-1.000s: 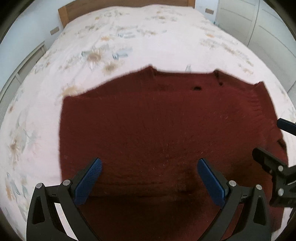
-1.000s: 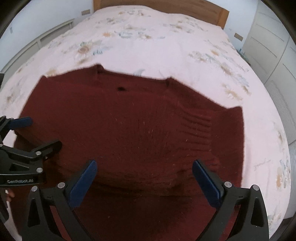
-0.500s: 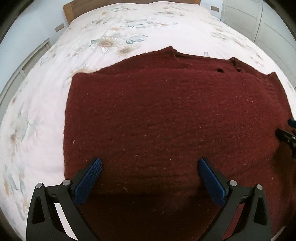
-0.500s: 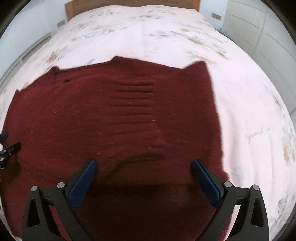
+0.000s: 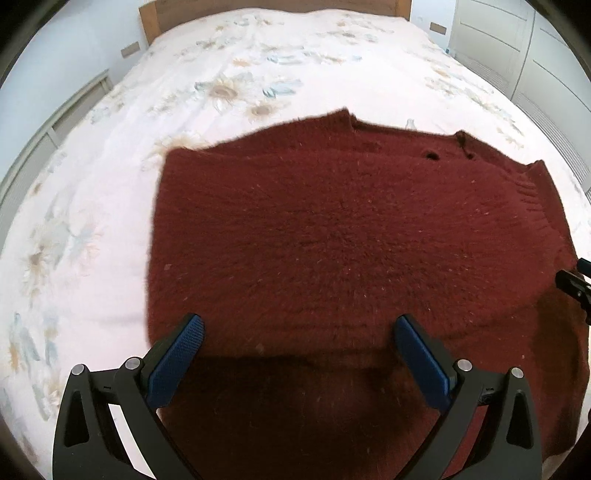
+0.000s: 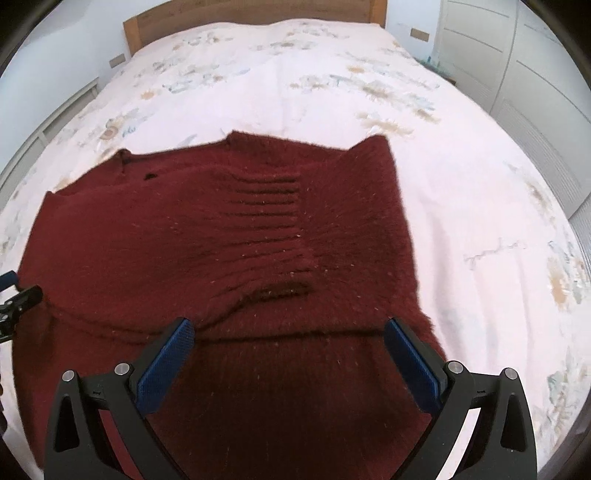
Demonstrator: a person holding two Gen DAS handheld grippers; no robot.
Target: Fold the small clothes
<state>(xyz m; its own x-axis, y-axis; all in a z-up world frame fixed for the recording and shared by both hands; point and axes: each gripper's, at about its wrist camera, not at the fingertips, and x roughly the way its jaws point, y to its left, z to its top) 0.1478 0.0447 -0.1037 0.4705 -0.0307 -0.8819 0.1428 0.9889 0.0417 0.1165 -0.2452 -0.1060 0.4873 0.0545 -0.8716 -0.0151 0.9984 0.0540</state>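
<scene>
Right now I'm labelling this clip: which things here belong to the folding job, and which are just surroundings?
Job:
dark red knit sweater
left claw, open
right claw, open

Surroundings:
floral bedspread
wooden headboard
white wardrobe doors

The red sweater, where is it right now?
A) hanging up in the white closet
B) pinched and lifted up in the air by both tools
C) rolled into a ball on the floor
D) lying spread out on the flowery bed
D: the red sweater lies spread on the flowery bed, and both the left tool and right tool are open, holding nothing.
</scene>
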